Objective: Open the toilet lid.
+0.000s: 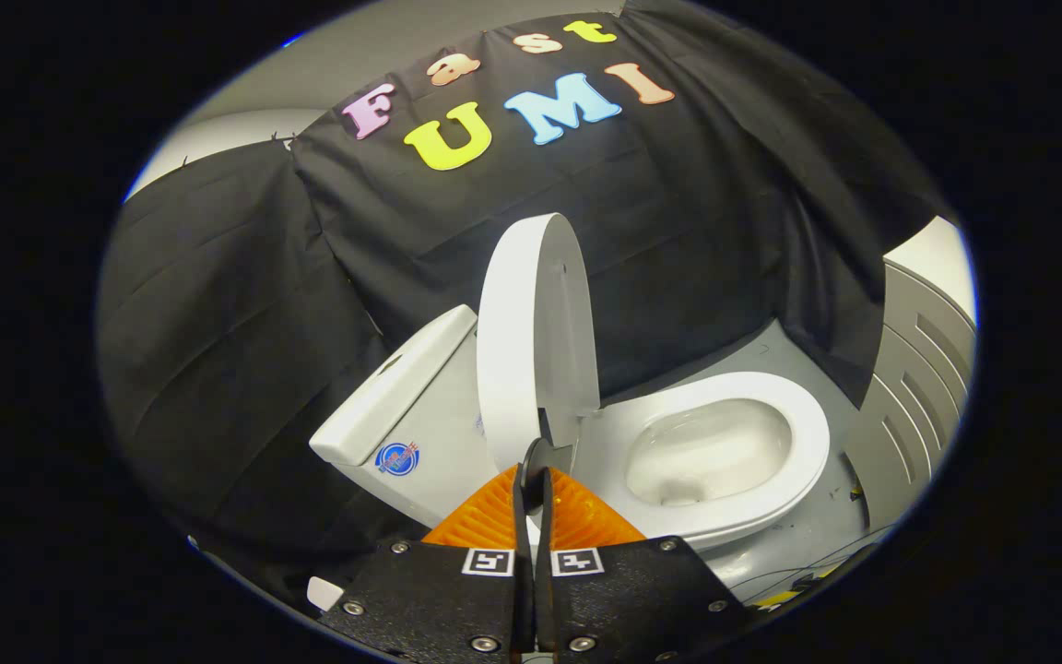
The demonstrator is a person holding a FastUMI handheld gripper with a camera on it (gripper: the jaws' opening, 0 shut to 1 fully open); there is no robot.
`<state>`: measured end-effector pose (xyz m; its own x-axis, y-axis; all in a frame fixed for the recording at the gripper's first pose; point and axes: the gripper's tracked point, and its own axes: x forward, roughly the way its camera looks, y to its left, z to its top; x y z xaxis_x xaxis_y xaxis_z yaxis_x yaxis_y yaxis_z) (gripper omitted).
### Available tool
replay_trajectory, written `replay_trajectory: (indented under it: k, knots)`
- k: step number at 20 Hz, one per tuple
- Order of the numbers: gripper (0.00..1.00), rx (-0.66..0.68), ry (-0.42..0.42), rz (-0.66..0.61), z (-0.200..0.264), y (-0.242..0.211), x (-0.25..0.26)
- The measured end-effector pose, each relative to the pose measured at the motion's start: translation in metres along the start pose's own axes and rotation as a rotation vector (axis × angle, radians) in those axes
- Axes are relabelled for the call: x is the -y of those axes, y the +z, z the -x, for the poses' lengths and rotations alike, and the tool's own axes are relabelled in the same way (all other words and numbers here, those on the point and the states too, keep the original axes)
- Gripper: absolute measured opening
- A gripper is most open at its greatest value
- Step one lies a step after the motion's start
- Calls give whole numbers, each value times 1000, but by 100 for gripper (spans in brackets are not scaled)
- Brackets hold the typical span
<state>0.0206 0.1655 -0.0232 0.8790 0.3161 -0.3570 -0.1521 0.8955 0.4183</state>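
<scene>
One white toilet (457, 415) stands against a wall of black cloth (218, 323), and everything else here is placed in relation to it. The cloth hangs behind and to both sides of the toilet, falling in loose folds. Grey floor (798, 535) shows beneath the bowl and runs out past its front. Beyond the front of the bowl, a grey panel (918, 387) with raised slanted ribs stands at the edge of the floor.

The toilet is seen from its side. Its tank (402, 406) sits at the back, topped by a flat cover and carrying a small round blue sticker (396, 458) low on its side. The toilet lid (531, 332) stands raised and close to upright, its rounded top near the tank and its hinge end down at the back of the bowl. The seat (725, 452) lies flat on the bowl, a white oval ring around the pale hollow of the basin.

The tongs (536, 461) sit just in front of the lid's lower edge, near the hinge. Their two fingers are pressed together with hardly any gap and nothing visibly held between them. Whether the tips touch the lid cannot be told.
</scene>
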Motion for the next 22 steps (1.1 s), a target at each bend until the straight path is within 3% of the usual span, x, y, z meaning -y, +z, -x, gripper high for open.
replay_trajectory:
  k: [22]
  knots:
    - [1, -11, 100, 174, -47, -27, -102]
